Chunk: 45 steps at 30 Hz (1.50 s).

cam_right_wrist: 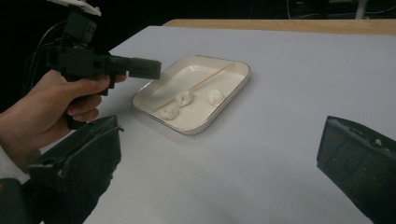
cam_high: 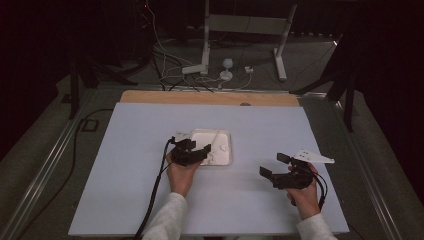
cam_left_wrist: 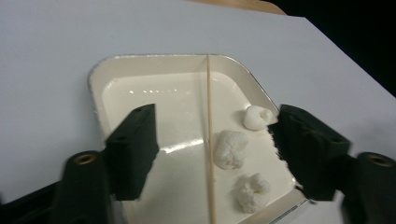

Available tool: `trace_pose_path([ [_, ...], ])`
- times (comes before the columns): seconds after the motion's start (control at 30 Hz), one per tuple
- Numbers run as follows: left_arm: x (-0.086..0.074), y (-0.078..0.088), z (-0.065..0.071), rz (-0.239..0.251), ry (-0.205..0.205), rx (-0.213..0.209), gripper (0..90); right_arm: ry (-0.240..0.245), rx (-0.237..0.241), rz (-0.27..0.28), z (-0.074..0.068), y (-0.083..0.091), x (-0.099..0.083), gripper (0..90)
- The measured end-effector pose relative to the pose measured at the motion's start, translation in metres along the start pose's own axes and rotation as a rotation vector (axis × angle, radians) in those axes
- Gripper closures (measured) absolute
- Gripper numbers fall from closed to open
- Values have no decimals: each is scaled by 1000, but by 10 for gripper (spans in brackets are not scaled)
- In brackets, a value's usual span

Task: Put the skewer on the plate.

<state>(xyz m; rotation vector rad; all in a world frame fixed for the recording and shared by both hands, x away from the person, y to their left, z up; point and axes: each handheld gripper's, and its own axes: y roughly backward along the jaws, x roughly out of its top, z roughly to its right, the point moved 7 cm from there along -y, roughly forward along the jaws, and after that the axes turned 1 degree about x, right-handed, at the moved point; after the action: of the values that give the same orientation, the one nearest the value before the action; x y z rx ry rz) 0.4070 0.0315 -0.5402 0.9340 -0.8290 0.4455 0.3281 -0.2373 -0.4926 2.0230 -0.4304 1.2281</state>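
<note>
Skewer (cam_left_wrist: 208, 140) crosses tray (cam_left_wrist: 140, 70) beside three marshmallows (cam_left_wrist: 230, 148).

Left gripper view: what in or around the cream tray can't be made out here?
- Cream rectangular tray: near edge cut off by the frame bottom, side rims hidden behind the black jaws of the left tool.
- Thin wooden skewer: lower end runs out of frame.
- Three white lumps: material too blurred to tell.

The shallow cream rectangular tray (cam_left_wrist: 140, 74) looks glossy and smooth, with a bright metallic rim. A thin pale wooden stick (cam_left_wrist: 208, 121) lies in it beside three rough, crumbly white lumps (cam_left_wrist: 230, 148). The pale grey counter (cam_high: 150, 200) is matt; the fingers (cam_left_wrist: 133, 149) look like matt black plastic.
</note>
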Motion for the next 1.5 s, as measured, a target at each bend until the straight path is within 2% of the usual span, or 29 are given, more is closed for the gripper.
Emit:
trace_pose_path([
  [0.23, 8, 17, 1, 33, -31, -43, 213, 3, 1, -1, -1, 0, 0, 0],
  [0.63, 21, 61, -4, 82, -89, -90, 122, 11, 5, 1, -3, -1, 0, 0],
  [0.8, 20, 77, -5, 77, -136, -85, 85, 17, 6, 6, -4, -1, 0, 0],
  [0.97, 19, 93, -8, 91, -171, -95, 69, 22, 8, 5, -5, -1, 0, 0],
  [1.3, 8, 127, -25, 119, -257, -58, 62, 45, 6, 12, -8, -1, 0, 0],
  [1.5, -4, 144, -42, 132, -259, -29, 62, 69, 2, 27, -10, -2, 1, 0],
])
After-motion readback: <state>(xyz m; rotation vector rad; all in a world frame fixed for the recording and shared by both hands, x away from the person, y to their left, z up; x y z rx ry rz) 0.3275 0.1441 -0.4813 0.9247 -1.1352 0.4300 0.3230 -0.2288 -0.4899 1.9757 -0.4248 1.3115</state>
